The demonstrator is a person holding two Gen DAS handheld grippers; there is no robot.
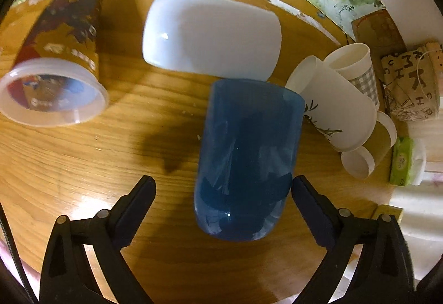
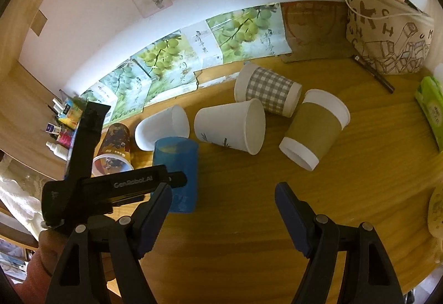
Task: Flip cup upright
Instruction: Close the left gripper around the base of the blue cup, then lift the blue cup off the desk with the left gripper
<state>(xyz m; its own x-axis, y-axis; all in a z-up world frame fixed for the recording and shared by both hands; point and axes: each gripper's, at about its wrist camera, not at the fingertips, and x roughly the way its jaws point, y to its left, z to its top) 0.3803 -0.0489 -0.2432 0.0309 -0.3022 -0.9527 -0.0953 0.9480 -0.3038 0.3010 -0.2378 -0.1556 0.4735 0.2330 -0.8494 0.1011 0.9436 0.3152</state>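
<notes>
Blue cup (image 1: 246,157) stands mouth-down mid-desk (image 1: 83,165), between the wide-spread fingers of the left hand-held gripper (image 1: 223,187). Best to centre it, close gently on its walls, then lift clear before rotating. Right hand-held gripper (image 2: 223,193) gapes, empty.

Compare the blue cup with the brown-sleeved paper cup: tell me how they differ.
The blue cup is translucent blue plastic; the brown-sleeved cup is white paper with a tan band. The blue cup stands on end between the open jaws of the left gripper; the brown-sleeved cup lies on its side, untouched. Both rest on the wooden table.
</notes>
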